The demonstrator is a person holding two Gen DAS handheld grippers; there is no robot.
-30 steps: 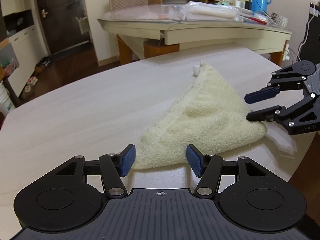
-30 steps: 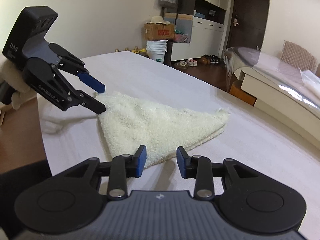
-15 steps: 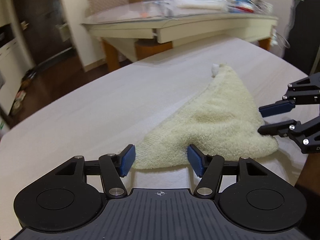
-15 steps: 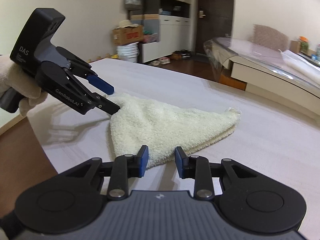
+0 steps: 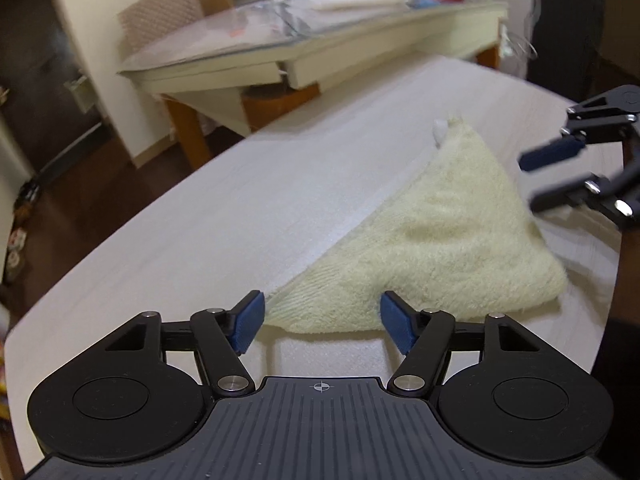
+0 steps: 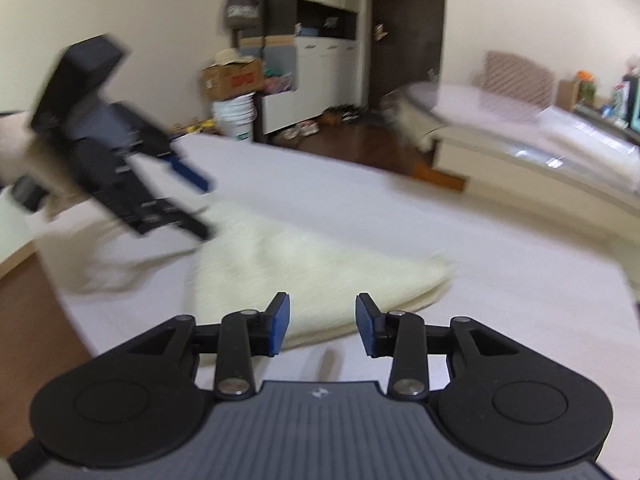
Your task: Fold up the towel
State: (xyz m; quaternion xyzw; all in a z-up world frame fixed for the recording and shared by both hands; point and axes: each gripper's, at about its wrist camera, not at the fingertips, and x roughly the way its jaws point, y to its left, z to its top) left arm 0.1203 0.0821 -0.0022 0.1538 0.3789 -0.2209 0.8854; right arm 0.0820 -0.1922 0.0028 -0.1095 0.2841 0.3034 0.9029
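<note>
Pale, wood-grained and rounded at its edge, the surface (image 5: 224,216) carries only the towel (image 5: 432,248), with dark wooden floor around it. Behind it in the left wrist view stands a cream table (image 5: 320,52) with a glass top, cluttered with bags and small items too blurred to name, and a padded chair (image 5: 160,20) at its far side. The right wrist view shows a white cabinet (image 6: 320,76), a cardboard box (image 6: 234,78) sitting on a white bucket (image 6: 236,118), shoes on the floor by a dark door (image 6: 408,20); much of this view is smeared by motion.

The towel, cream and fluffy, lies folded into a triangle flat on the surface. The left tool (image 5: 322,320) is spread apart, its blue pads either side of the towel's near corner, just short of the cloth and not gripping it. The right tool (image 6: 322,324) is likewise apart, low over another edge of the towel (image 6: 312,264), holding nothing. From the left view the right tool (image 5: 548,176) hovers just beside the towel's right-hand edge; from the right view the left tool (image 6: 200,208), blurred, sits at the towel's far corner.
</note>
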